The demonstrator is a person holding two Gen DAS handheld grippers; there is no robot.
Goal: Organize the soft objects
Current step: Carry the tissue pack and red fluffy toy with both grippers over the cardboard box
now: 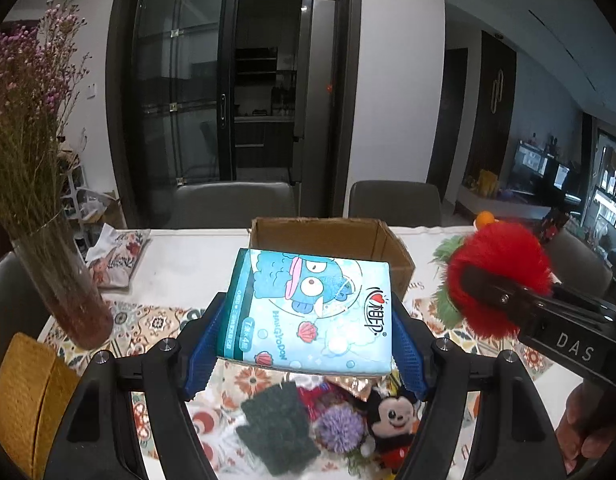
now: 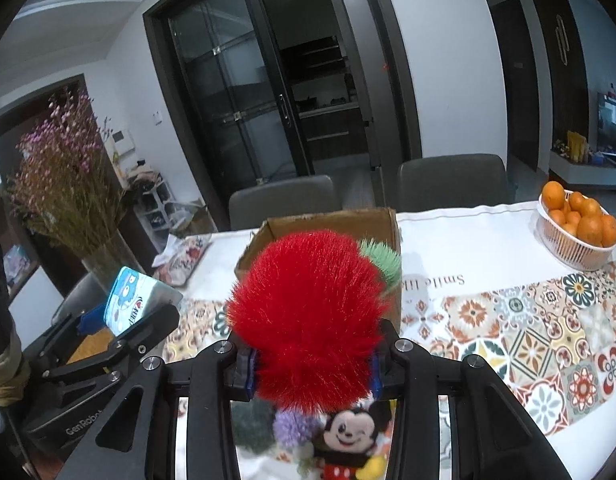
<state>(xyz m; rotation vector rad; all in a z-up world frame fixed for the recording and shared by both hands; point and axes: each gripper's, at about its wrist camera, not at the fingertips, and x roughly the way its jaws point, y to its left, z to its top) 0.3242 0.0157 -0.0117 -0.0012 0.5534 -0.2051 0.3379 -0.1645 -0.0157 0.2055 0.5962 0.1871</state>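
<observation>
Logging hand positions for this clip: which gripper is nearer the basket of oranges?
Right. The right gripper, shut on the red furry toy, has the basket of oranges ahead to its right. The left gripper, clamping the tissue pack, sits farther left.

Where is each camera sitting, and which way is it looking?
Left wrist: on the left gripper, facing the cardboard box; its fingers clamp a tissue pack.
Right wrist: on the right gripper, facing the same box; its fingers squeeze a red fluffy ball.
Both show the Mickey plush and flower vase.
</observation>
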